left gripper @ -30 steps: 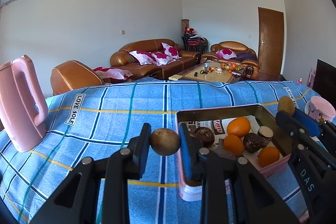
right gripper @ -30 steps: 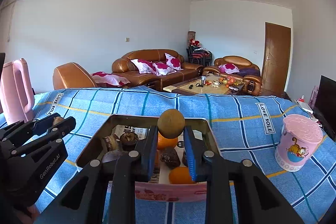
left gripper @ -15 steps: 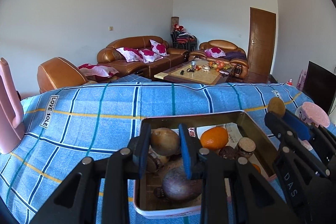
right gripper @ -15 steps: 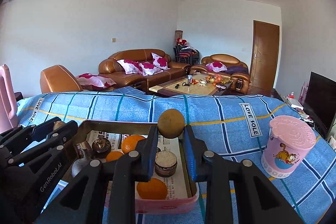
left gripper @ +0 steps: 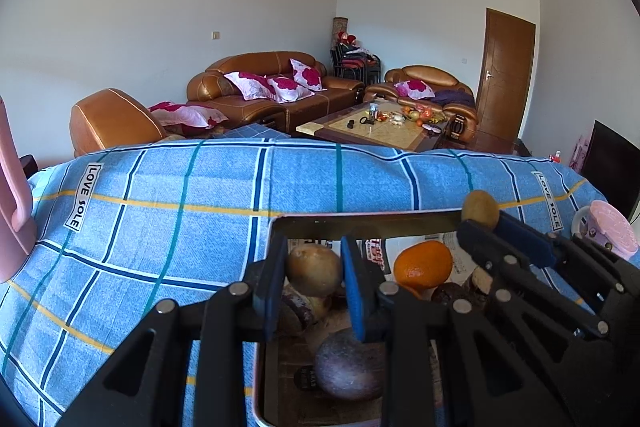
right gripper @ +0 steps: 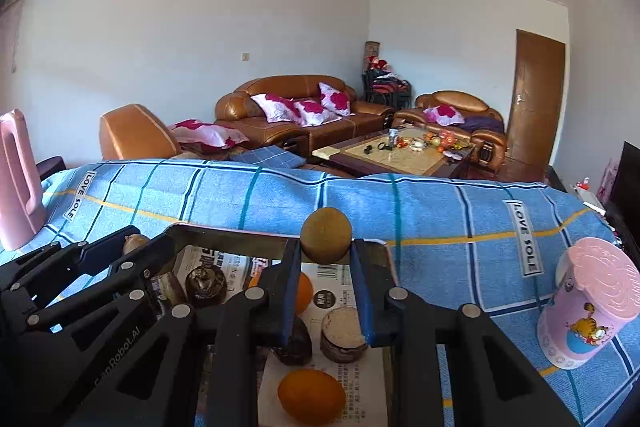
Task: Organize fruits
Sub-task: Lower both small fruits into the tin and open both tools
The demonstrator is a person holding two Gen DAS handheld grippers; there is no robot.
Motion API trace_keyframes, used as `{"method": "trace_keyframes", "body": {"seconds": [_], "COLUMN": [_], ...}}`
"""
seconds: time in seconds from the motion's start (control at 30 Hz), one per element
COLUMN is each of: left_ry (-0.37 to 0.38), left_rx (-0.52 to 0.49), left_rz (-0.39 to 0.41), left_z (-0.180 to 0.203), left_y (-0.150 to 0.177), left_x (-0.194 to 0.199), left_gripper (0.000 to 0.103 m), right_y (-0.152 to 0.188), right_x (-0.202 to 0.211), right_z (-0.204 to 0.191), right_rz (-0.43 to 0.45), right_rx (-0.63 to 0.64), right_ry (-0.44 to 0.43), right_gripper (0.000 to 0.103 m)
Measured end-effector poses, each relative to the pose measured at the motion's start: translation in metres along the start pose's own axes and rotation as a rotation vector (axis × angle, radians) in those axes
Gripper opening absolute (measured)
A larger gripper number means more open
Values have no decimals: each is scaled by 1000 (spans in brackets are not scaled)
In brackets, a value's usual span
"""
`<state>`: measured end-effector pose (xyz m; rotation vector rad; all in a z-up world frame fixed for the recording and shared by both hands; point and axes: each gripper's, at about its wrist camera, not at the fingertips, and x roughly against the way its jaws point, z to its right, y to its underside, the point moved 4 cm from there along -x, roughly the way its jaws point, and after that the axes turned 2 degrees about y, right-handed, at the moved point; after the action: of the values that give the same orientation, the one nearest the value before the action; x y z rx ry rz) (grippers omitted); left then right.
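My left tongs [left gripper: 314, 281] clamped on brown fruit [left gripper: 313, 269], right tongs [right gripper: 326, 277] on another [right gripper: 326, 235]. Both swung from cloth to above tray [left gripper: 360, 223]; release next.

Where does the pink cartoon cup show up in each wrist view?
Left wrist: the pink cup sits at the far right edge, half hidden behind the right tool, which grips a brown fruit.
Right wrist: the cup stands in full view at lower right on the blue cloth, right of the tray.
Shared landmark: the tray's far rim.
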<state>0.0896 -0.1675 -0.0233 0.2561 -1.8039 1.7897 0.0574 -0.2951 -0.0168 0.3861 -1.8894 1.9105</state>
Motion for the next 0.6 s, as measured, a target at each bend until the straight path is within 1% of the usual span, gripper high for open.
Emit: {"method": "trace_keyframes", "body": {"seconds": [0.17, 0.27, 0.43, 0.53, 0.6], "left_ry": [6, 4, 3, 2, 0], "left_rx": [6, 15, 19, 17, 17], "left_rz": [-13, -18, -23, -31, -33], "left_z": [-2, -2, -4, -3, -3], "left_y": [1, 1, 2, 2, 3], "left_x": [-2, -2, -4, -6, -6], "left_gripper": [29, 29, 29, 29, 29], "right_y": [4, 6, 9, 9, 8], "right_x": [-14, -19, -17, -10, -4], "right_z": [-10, -11, -8, -3, 1], "right_rz": [-73, -94, -84, -50, -17], "right_rx": [26, 21, -1, -21, -39], "right_ry": [-103, -170, -221, -233, -225], "right_gripper": [27, 27, 29, 33, 39]}}
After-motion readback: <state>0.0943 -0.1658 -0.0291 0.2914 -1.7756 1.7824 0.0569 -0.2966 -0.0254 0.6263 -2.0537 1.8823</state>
